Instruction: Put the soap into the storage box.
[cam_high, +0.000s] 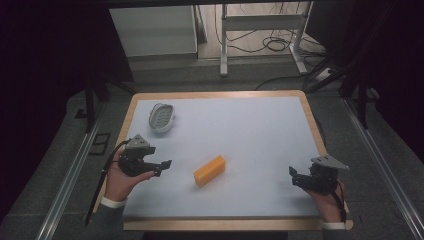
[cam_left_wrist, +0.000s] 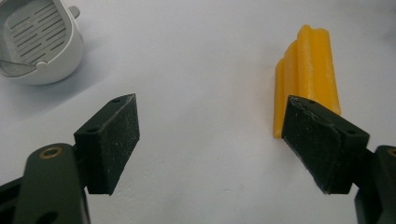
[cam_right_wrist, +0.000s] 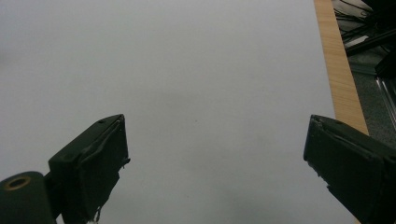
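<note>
While its jaws stand wide apart over bare table, the left gripper (cam_left_wrist: 208, 140) holds nothing; just beyond its right jaw lies the ridged, waxy yellow-orange block (cam_left_wrist: 306, 77), mid-table; the right gripper (cam_right_wrist: 215, 172) gapes too, well apart, near the wooden edge (cam_right_wrist: 337, 70).

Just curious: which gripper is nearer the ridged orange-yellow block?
Left. The left gripper sits just left of the ridged orange-yellow block, open; the right gripper waits far off to its right.
</note>
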